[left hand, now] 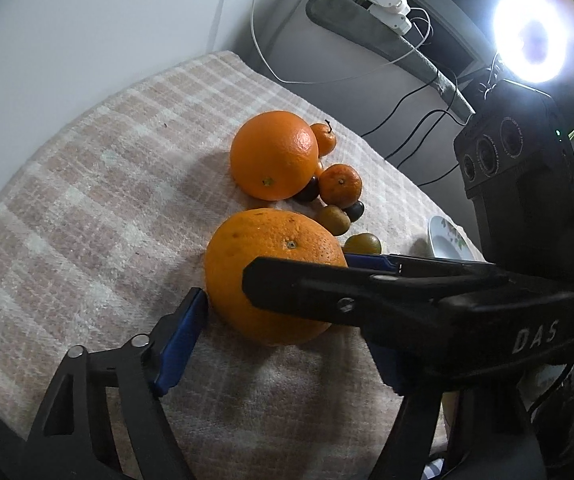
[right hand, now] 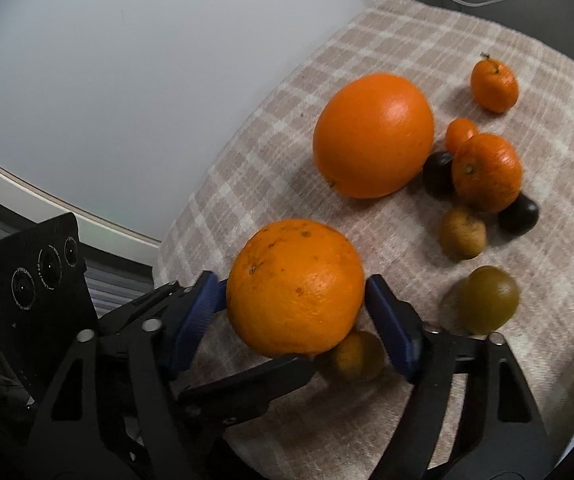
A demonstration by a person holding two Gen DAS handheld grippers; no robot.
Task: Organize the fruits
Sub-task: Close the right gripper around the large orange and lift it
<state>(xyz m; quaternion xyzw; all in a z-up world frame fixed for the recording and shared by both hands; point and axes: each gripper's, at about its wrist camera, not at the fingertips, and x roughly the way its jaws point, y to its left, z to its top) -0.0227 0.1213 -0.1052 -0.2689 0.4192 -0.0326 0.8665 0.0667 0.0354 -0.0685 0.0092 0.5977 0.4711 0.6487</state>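
A speckled orange (left hand: pixel 271 248) (right hand: pixel 295 280) lies on the checked cloth (left hand: pixel 107 200). Both grippers close around it. My left gripper (left hand: pixel 279 304) has one blue pad (left hand: pixel 183 336) against the orange's left side; its other pad is mostly hidden behind the right gripper's black finger. My right gripper (right hand: pixel 295 288) presses its blue pads (right hand: pixel 391 328) on the orange's two flanks. Beyond it sit a smooth orange (left hand: pixel 273 156) (right hand: pixel 373 136), mandarins (left hand: pixel 341 184) (right hand: pixel 487 172), two dark plums (right hand: pixel 519 214) and greenish small fruits (right hand: pixel 489 298).
A white flowered plate (left hand: pixel 443 240) stands at the cloth's right edge. A bright ring light (left hand: pixel 531 36) and loose cables (left hand: pixel 407 120) lie beyond the table. A blurred small fruit (right hand: pixel 355 356) shows just under the held orange. White tabletop (right hand: pixel 107 100) lies left of the cloth.
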